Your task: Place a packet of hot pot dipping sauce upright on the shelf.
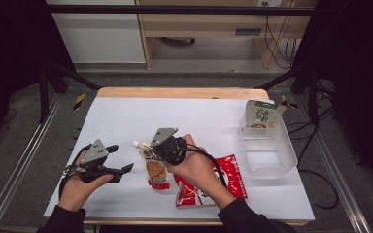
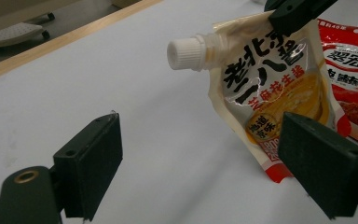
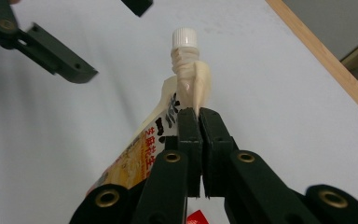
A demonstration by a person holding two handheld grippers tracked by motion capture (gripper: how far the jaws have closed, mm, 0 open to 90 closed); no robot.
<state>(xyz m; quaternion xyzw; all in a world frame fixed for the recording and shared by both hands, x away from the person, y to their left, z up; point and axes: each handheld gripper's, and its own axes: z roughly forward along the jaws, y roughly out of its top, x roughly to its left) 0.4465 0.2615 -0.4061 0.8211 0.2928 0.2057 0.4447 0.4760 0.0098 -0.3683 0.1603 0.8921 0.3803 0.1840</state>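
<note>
A spouted sauce pouch (image 1: 156,171) with a white screw cap and black and orange print hangs upright, its bottom near or on the white table. My right gripper (image 1: 151,151) is shut on its top edge; in the right gripper view the jaws (image 3: 198,116) pinch the pouch (image 3: 186,86) just below the spout. My left gripper (image 1: 120,158) is open to the left of the pouch, with nothing between its jaws. In the left gripper view the pouch (image 2: 265,88) stands beyond the open left gripper (image 2: 200,154), apart from both pads.
A red snack packet (image 1: 229,177) lies flat under the right forearm, right of the pouch. A clear plastic bin (image 1: 278,158) sits at the right side of the table with a green-and-white packet (image 1: 261,114) standing at its far end. The table's wooden far edge (image 1: 179,92) runs behind.
</note>
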